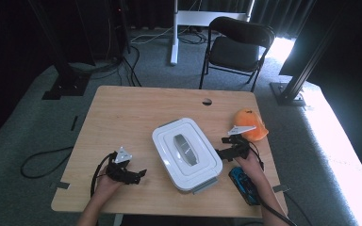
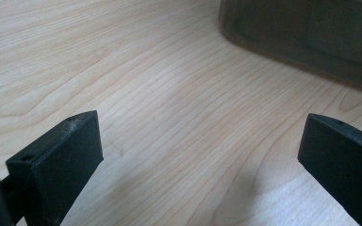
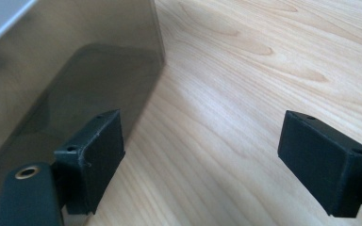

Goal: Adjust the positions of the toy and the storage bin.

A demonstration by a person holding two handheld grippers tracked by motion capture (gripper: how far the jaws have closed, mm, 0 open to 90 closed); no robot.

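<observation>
Both forearms enter the high view from below: the left gripper (image 1: 139, 173) and right gripper (image 1: 221, 146) flank the white lidded container (image 1: 186, 153) mid-worktop (image 1: 122, 108), each gaping, holding nothing. Right gripper view alone shows the container's smoky wall (image 3: 75, 70) just beside 1 jaw; an orange cap (image 1: 250, 124) and blue toy car (image 1: 243, 184) lie near the right hand.

Pale wood-grain table (image 1: 122, 108), smooth and matt, box (image 1: 186, 153) with glossy white plastic lid and smoky translucent walls, matt black plastic jaws, orange cloth cap (image 1: 250, 124), glossy blue toy car (image 1: 244, 185)

Container (image 2: 306, 37) — blurred, cut off.
</observation>
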